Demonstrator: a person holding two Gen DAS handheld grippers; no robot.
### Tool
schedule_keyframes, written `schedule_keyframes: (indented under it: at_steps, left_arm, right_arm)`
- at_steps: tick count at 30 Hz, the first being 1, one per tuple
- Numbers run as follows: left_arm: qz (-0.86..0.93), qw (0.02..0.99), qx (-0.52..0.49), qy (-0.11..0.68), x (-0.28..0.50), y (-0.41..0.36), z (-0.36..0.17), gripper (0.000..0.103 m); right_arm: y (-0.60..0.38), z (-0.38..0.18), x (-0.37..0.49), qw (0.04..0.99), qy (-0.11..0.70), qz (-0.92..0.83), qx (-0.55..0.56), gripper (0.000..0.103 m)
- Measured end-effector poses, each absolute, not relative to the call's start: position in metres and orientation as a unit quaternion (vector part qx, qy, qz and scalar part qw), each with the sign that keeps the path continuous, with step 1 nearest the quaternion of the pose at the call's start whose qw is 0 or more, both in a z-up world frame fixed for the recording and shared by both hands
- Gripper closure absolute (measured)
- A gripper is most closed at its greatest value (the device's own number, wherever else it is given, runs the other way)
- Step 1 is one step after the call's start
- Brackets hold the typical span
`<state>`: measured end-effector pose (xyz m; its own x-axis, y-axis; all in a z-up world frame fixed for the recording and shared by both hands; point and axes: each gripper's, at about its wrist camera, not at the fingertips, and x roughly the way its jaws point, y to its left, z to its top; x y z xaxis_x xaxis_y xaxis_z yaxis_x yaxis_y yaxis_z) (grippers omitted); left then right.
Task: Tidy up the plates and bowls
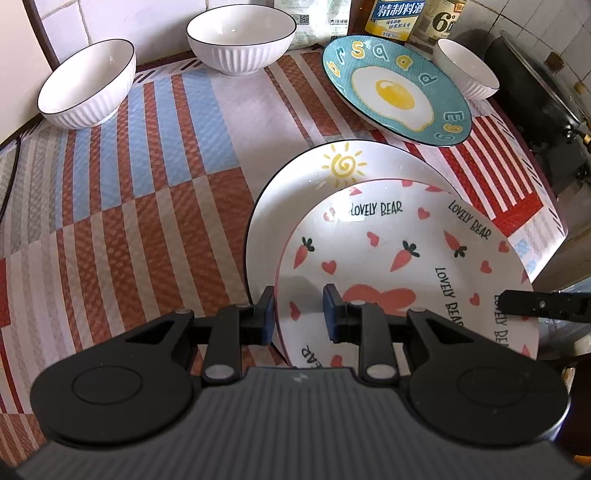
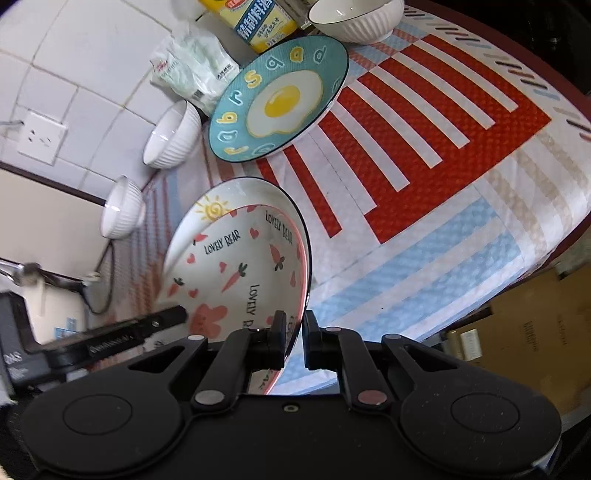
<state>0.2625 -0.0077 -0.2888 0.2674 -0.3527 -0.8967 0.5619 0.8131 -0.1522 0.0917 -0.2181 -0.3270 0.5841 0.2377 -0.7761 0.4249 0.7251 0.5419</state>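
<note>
- Two bowls sit at the tabletop's far left corner — untouched.
- Left gripper: jaws parted, straddling the bear plate's near-left rim, not clamped.
- Right gripper: jaws pinching the bear plate's rim, possibly also the sun plate under it.
- Stacking plates is in hand; next, probably free the bear plate, then bring over the egg plate at the far edge.

"LOVELY BEAR" repeats in black around the carrot plate. The teal egg plate reads "Egg" near its rim. A yellow-labelled bottle shows 精制料酒; its neighbour bottle shows "6°".
</note>
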Motion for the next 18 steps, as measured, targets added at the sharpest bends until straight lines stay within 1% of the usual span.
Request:
schedule_keyframes:
  at_steps: [7,12,18]
  left_arm:
    - [-0.295,0.784,0.107,0.536,0.267,-0.009,-0.291,0.079]
    - [-0.296,0.781,0.118,0.537,0.272,-0.012,-0.292,0.079]
    - [-0.297,0.776,0.127,0.541,0.277,-0.013,-0.291,0.079]
  right_arm:
    - [-0.202,-0.325,0.098,0.826,0.466,-0.086,0.304,0.087]
    - [-0.185,-0.325,0.105,0.847,0.463,-0.106,0.241,0.081]
    - [-0.174,-0.330,0.107,0.860,0.447,-0.123,0.213,0.077]
